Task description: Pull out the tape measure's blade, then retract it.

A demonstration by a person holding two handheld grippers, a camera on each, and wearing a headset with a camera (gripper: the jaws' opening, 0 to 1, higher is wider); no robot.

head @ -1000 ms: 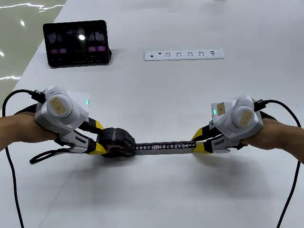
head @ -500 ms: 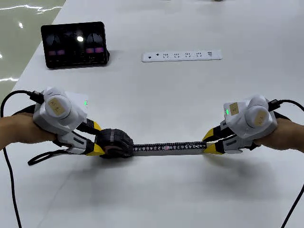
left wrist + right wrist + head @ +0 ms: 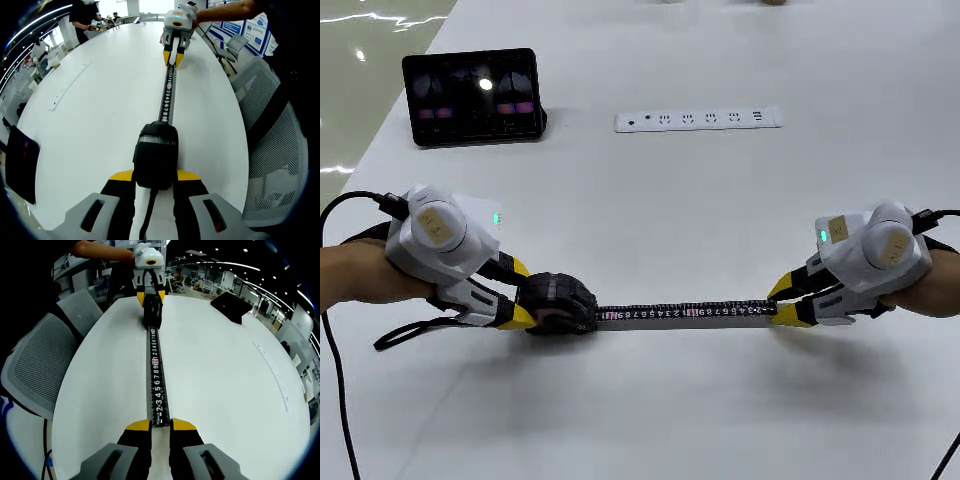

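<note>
One blade (image 3: pixel 685 312) runs between left gripper (image 3: pixel 523 293) and right gripper (image 3: pixel 783 302).

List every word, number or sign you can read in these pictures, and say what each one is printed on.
"2 3 4 5 6 7 8 9": on the blade, right gripper view; the red-boxed figure after them is too small to read.
Tan stickers on the left gripper and right gripper: blurred.
Blue posters on the wall: too small.
Marks on the power strip: too small.
</note>
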